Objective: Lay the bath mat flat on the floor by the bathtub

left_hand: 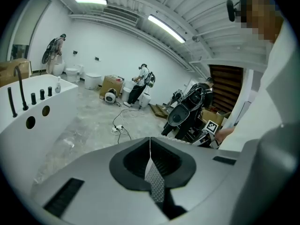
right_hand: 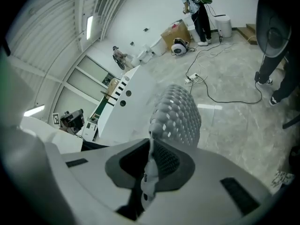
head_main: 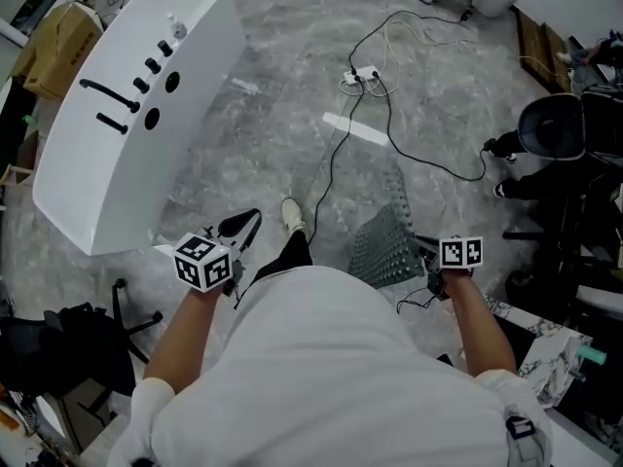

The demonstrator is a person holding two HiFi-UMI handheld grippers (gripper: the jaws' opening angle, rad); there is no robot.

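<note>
Head view: steeply down from head height. Gripper views: close behind own jaws, facing outward. Shared by all: glossy white bathtub point(head_main: 127, 134) point(left_hand: 28, 114) point(right_hand: 125, 108).

The grey, knobbly bath mat point(head_main: 384, 246) hangs lifted and drooping, well apart from the white bathtub point(head_main: 127, 115).

Bare workshop hall: loose bathtub point(head_main: 127, 134), floor cables point(head_main: 390, 115), cardboard boxes point(head_main: 58, 39).

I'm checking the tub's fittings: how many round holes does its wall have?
2. Both are in the tub's wall facing the person, just under the black fittings: one hole and a second beside it. The tub's other sides are hidden.
</note>
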